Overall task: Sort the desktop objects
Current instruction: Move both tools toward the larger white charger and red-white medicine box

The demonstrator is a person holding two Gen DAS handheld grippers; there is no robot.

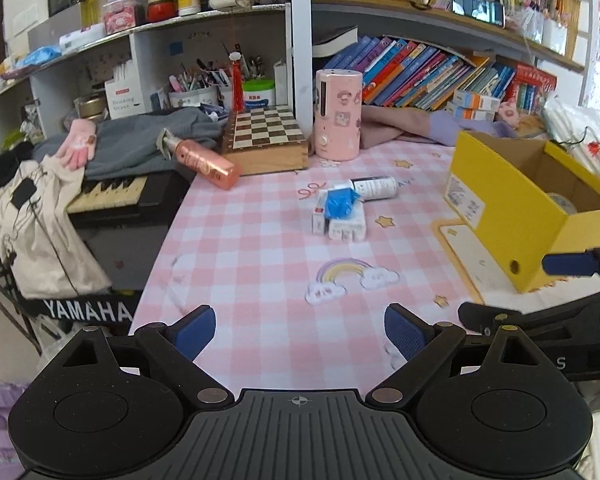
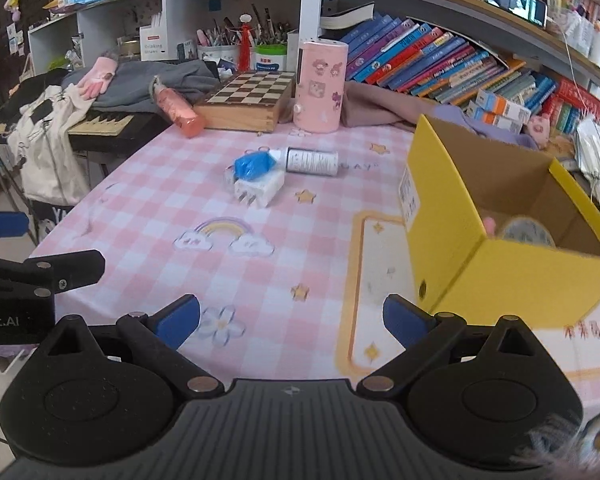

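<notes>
On the pink checked tablecloth lie a white box (image 1: 342,226) with a crumpled blue bag (image 1: 340,201) on it and a small white bottle (image 1: 374,188) on its side behind them. They also show in the right wrist view: box (image 2: 258,191), blue bag (image 2: 253,165), bottle (image 2: 312,161). An open yellow cardboard box (image 1: 512,204) (image 2: 480,256) stands at the right with a roll of tape (image 2: 527,232) inside. My left gripper (image 1: 300,334) is open and empty, low over the near table edge. My right gripper (image 2: 291,322) is open and empty beside the yellow box.
A pink cylinder (image 1: 337,114), a wooden chessboard box (image 1: 266,140) and a fallen pink spray bottle (image 1: 204,160) stand at the back. A keyboard (image 1: 108,196) with clothes lies left of the table. Books (image 1: 440,72) line the shelf behind.
</notes>
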